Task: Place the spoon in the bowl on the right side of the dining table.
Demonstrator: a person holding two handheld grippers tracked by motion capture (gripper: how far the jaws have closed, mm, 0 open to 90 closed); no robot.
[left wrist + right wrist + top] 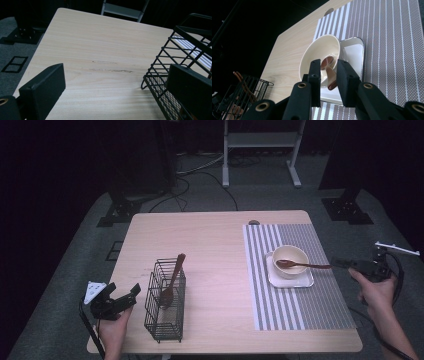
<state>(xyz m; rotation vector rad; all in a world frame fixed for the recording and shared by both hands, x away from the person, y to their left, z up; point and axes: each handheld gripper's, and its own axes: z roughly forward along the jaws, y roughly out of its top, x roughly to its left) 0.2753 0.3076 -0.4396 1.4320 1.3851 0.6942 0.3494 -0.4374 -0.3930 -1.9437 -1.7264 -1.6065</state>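
A cream bowl (pixel 299 256) stands on a white square plate (pixel 305 281) on the striped placemat (pixel 320 305). A brown wooden spoon (pixel 300 265) lies with its head in the bowl (pixel 317 53) and its handle pointing right over the rim. My right gripper (pixel 336 264) sits at the handle's end. The spoon handle (pixel 330 76) runs between its jaws, with a slim gap showing on the left side, so my right gripper (pixel 328 65) is open. My left gripper (pixel 122 292) rests open at the table's front left with nothing in it, just left of a black wire basket (pixel 165 320).
The wire basket (pixel 172 50) holds another wooden utensil (pixel 172 280), standing tilted. Bare wood table (pixel 210 245) lies between the basket and the placemat. A dark round spot (pixel 254 222) marks the table's far edge. Stand legs (pixel 260 150) rise on the floor behind the table.
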